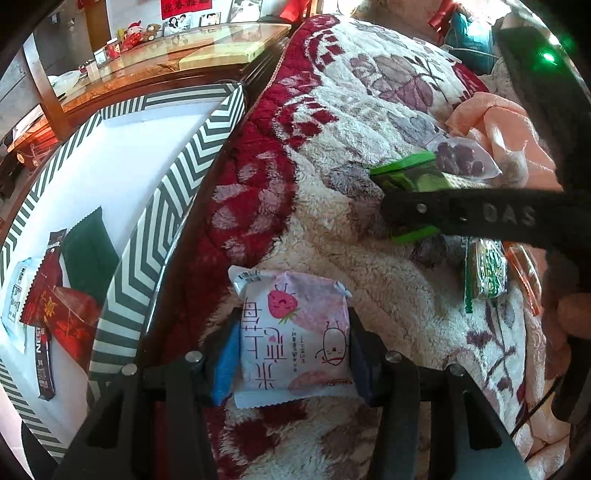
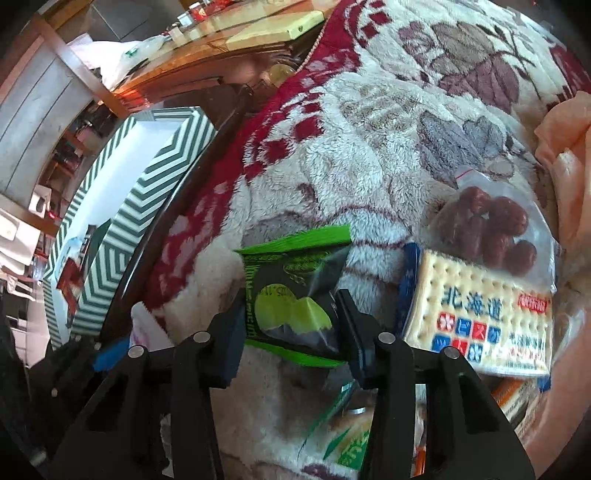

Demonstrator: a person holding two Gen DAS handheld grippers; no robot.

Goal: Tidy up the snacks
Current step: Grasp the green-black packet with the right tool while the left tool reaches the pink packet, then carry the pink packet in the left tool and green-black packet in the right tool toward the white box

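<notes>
pink strawberry-print snack packet (image 1: 293,338) sits clamped in your left hand-held gripper (image 1: 291,354), green-and-black snack pouch (image 2: 293,295) in your right hand-held gripper (image 2: 291,325) — both above the fleece blanket (image 1: 369,122); next, carry them to the green-striped box (image 1: 177,177).

A fleecy blanket (image 1: 369,122) with red borders and mauve leaf patterns is spread across the foreground. Beyond its far edge, a glass-topped wooden table (image 1: 177,59) is seen (sunlight is reflected off it). Framed photographs (image 1: 192,20) and red decorations (image 1: 135,33) are lined along its back edge.
</notes>
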